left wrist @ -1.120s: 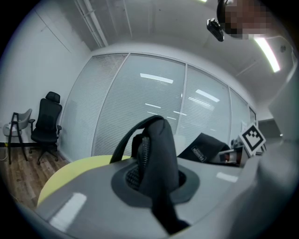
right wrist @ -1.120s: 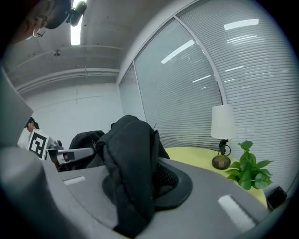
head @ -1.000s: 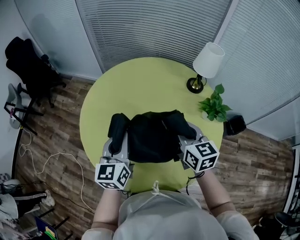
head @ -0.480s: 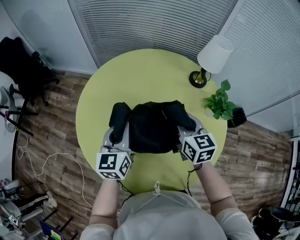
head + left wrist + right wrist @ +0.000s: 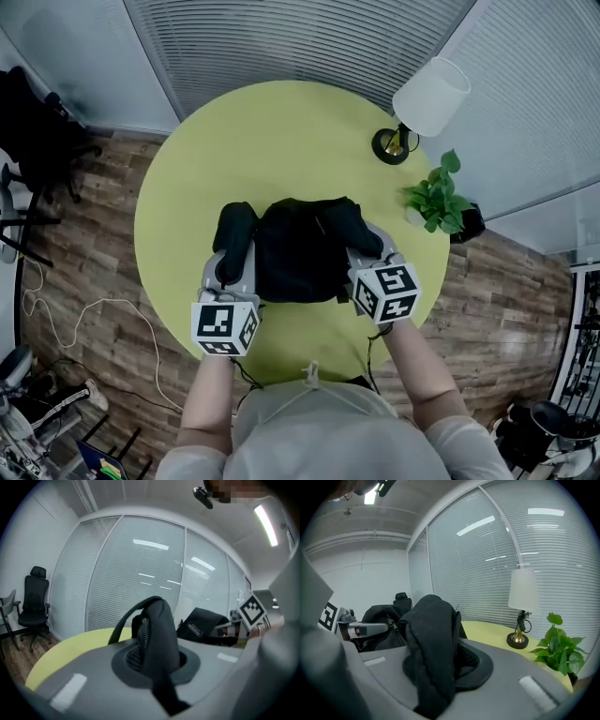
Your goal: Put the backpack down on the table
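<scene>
A black backpack (image 5: 300,248) hangs between my two grippers over the round yellow-green table (image 5: 281,131). The left gripper (image 5: 232,265) is shut on the backpack's left shoulder strap (image 5: 157,630), which bulges up between its jaws in the left gripper view. On the other side, the right gripper (image 5: 367,246) is shut on the padded right strap (image 5: 431,630). From the head view I cannot tell whether the bag's underside touches the tabletop. The right gripper's marker cube (image 5: 253,610) shows past the bag in the left gripper view.
A white-shaded lamp (image 5: 427,98) stands at the table's far right edge, with a small potted plant (image 5: 436,197) beside it. A black office chair (image 5: 37,131) stands on the wood floor at the left, and a white cable (image 5: 84,328) lies on the floor.
Both grippers have sunk toward the table with the backpack and carried it a little farther over the tabletop. Both grips are unchanged.
</scene>
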`<act>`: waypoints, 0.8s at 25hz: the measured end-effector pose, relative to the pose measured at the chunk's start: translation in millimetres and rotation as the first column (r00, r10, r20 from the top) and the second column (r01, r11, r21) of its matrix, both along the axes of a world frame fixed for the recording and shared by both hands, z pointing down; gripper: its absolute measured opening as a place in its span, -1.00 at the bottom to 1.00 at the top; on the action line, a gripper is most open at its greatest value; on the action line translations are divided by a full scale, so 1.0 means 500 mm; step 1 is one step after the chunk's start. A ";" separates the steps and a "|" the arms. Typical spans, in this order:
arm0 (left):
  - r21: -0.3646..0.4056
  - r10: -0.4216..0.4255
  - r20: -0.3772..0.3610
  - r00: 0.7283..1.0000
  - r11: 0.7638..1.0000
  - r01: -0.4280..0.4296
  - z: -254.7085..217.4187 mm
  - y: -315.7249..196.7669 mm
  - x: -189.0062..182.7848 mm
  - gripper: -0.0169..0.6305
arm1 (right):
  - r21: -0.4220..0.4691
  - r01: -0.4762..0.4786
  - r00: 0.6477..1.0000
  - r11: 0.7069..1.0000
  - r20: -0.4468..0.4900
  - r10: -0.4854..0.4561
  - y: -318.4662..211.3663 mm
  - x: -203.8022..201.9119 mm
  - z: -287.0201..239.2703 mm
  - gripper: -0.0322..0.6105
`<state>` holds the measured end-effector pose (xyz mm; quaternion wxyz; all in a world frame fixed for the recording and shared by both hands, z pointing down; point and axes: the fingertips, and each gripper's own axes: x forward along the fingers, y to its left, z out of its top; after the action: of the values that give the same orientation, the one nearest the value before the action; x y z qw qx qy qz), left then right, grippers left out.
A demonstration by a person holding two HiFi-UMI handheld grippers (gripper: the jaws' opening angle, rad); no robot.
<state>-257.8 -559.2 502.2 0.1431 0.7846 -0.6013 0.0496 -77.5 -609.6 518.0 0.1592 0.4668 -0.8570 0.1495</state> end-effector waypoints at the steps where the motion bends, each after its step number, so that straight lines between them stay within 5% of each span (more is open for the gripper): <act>1: 0.005 0.003 0.005 1.000 1.000 -0.003 0.001 -0.004 0.005 -0.87 | 0.001 0.000 1.000 1.000 -0.001 0.000 -0.003 0.004 0.003 -0.80; 20: -0.060 -0.014 0.017 1.000 0.998 0.015 0.080 -0.007 -0.013 -0.85 | -0.084 -0.147 0.987 0.986 -0.077 0.140 0.004 0.058 0.099 -0.76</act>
<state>-264.4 -562.6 542.3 0.1621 0.7752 -0.6062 0.0731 -48.3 -607.7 567.7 0.1991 0.5247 -0.8074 0.1821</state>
